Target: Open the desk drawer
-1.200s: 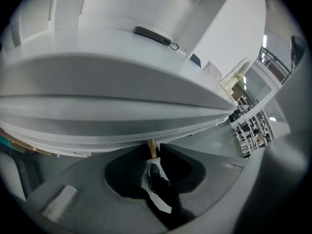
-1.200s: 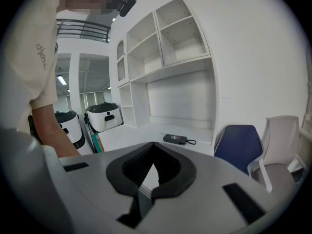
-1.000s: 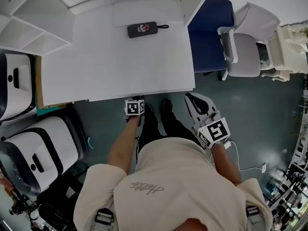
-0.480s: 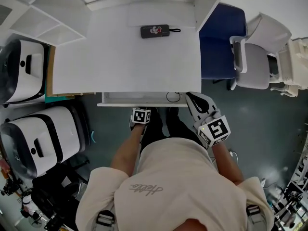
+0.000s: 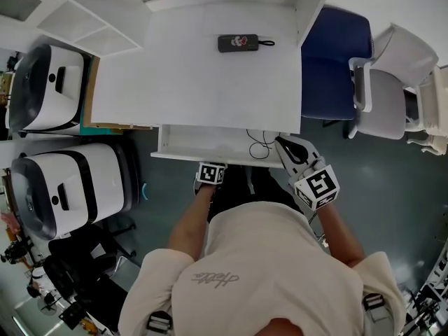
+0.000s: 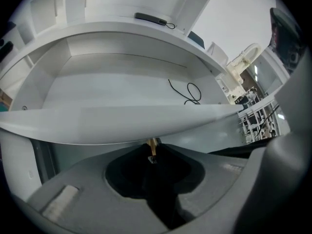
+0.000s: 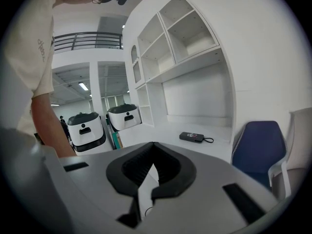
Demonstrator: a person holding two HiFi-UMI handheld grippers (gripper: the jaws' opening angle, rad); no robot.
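Observation:
The white desk (image 5: 203, 82) has its drawer (image 5: 203, 145) pulled partly out toward me, and a black cable (image 5: 259, 144) lies inside it. My left gripper (image 5: 212, 166) is at the middle of the drawer's front edge. In the left gripper view it (image 6: 152, 152) is shut on the small brass drawer knob (image 6: 152, 145) below the front panel (image 6: 122, 126), with the cable (image 6: 187, 94) beyond. My right gripper (image 5: 285, 148) hovers at the drawer's right corner, shut and holding nothing (image 7: 146, 179).
A black flat device with a loop (image 5: 239, 43) lies at the back of the desk top. Two white-and-black machines (image 5: 52, 89) (image 5: 66, 187) stand left of the desk. A blue chair (image 5: 336, 61) and a grey-white chair (image 5: 395, 82) are on the right. Shelves (image 5: 84, 12) rise at back left.
The drawer has slid out from under the desk top toward me with my left gripper on its knob, and the cable inside has come into view. The right gripper has barely moved.

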